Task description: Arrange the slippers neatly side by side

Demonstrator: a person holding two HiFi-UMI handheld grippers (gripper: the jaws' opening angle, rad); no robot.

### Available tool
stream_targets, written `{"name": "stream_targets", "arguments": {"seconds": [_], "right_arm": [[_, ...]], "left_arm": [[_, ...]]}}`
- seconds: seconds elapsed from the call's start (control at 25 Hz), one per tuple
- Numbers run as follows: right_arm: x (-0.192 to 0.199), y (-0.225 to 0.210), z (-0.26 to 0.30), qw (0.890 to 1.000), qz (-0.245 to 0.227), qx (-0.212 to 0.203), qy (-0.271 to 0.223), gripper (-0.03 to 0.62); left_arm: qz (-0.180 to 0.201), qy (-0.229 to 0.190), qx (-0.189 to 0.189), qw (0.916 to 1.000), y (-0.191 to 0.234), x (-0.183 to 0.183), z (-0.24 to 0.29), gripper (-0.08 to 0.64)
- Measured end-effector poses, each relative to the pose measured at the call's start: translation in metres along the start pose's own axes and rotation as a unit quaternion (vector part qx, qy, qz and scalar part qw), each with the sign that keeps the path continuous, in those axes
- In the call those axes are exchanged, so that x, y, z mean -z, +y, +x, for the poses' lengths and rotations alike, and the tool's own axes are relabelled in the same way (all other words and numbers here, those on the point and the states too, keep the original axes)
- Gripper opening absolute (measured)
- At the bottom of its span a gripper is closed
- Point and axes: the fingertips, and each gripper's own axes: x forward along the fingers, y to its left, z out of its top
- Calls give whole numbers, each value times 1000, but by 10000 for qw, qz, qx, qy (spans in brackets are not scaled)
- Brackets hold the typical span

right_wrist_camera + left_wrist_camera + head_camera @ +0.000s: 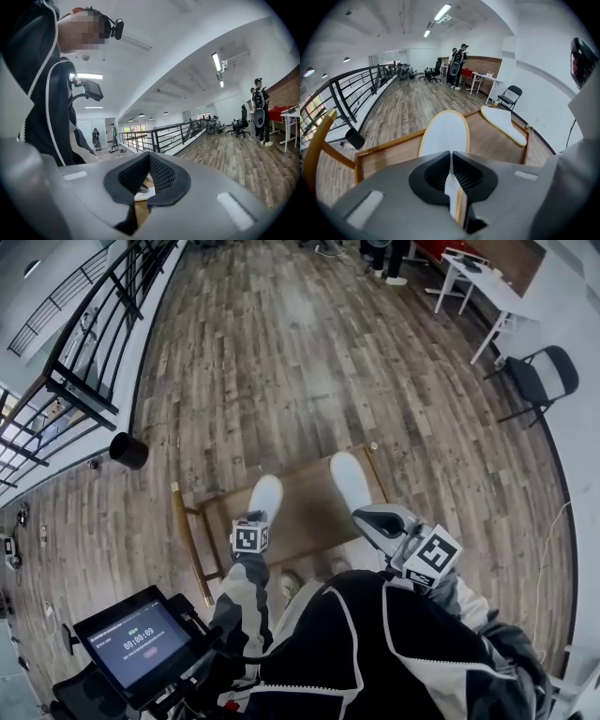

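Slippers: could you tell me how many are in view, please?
2. The left slipper lies on the wooden tray, its near end clamped in the left gripper; the right slipper lies loose beside it. None seems hidden.

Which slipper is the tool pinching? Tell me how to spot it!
Find the low wooden platform on the plank floor. Two white slippers lie on it. It's the left slipper, nearer the black bin, with the left tool shut on its near end; the other slipper isn't gripped.
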Motion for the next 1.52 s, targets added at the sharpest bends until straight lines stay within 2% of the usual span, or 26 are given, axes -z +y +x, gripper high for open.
{"name": "stream_targets", "arguments": {"seconds": [0.16,0.32,0.44,0.56,0.76,0.88,1.0,1.2,1.4,1.52], "right_arm": [[-1,17,6,9994,-264,-205,37,5],[-1,31,16,9985,-337,-432,51,5],[-2,36,21,9978,-314,-576,60,5],[-3,37,30,9966,-301,-763,54,5],[0,38,51,9935,-290,-1102,55,5],[1,34,66,9913,-263,-1289,41,5],[2,36,77,9889,-247,-1466,54,5],[4,37,89,9866,-151,-1625,40,5],[8,38,94,9857,-135,-1677,43,5],[8,39,95,9857,-124,-1681,38,5]], "left_arm": [[-284,-885,179,9955,-17,-20,-44,25],[-329,-1729,418,9835,-39,-26,-100,26],[-315,-2282,425,9722,-55,-36,-147,26],[-444,-2826,364,9575,-66,-53,-189,26],[-660,-3751,175,9245,-79,-85,-253,26],[-603,-4053,66,9122,-79,-97,-272,25],[-653,-4154,-29,9073,-75,-101,-282,25],[-697,-4201,-106,9048,-71,-101,-287,26],[-815,-4042,-188,9108,-56,-89,-268,25],[-868,-3850,-329,9182,-40,-78,-252,26]]}}
